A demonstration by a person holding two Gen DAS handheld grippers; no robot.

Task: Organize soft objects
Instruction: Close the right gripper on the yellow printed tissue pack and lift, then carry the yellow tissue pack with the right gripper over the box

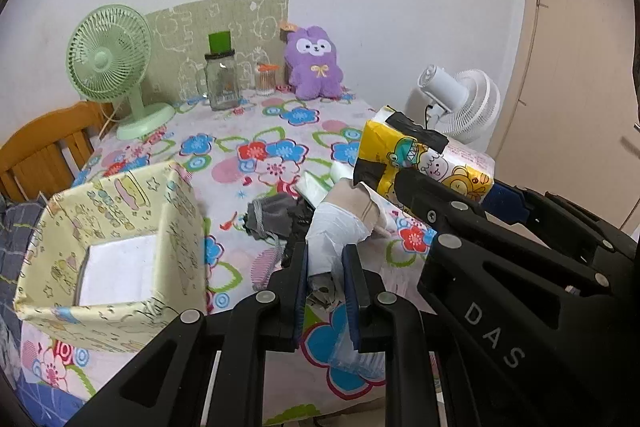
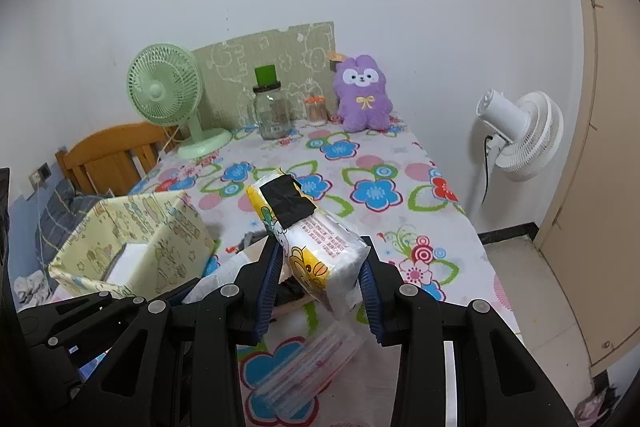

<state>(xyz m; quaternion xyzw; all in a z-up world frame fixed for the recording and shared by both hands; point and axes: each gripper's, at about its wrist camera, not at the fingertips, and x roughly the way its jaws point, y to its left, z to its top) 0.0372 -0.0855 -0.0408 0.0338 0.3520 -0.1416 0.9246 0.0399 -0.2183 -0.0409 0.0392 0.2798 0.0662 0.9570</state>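
So both claws have something at the same time here. The right claw point(image 2: 320, 275) is clamped around a yellow plastic-wrapped pack of tissues with cartoon animals and a patch of black tape point(image 2: 308, 231), and it's lifted clear of the table point(image 2: 360, 163), tilted with the taped end pointing away and up. The blue pads squeeze the pack across its narrow sides, which makes sense: it's squishy, so gripping the short way keeps it from folding out of the hold.

The left claw point(image 1: 326, 267) is pinched nearly closed on a white crinkly disposable glove point(image 1: 336, 231), with something beige point(image 1: 360, 201) draped just behind it; I can't tell if that's held too. The glove is so thin the pads have to come almost together to catch it.

Right under and behind the glove there's a heap of grey and black soft cloth bits point(image 1: 276, 217) still lying on the flowered tablecloth, so my guess is that's the pile being sorted. The pale yellow paper-covered open box with cartoon print point(image 1: 120, 219) sits at the near left corner of the table, mouth up, only a white bottom showing inside. Looks like that's the destination, placed close so both loads just swing left and drop in.

The fluffy purple plush bunny point(image 1: 315, 63) is propped at the far edge against the wall, well apart from everything. A clear plastic packet point(image 2: 304, 367) lies below the right claw, blurry.
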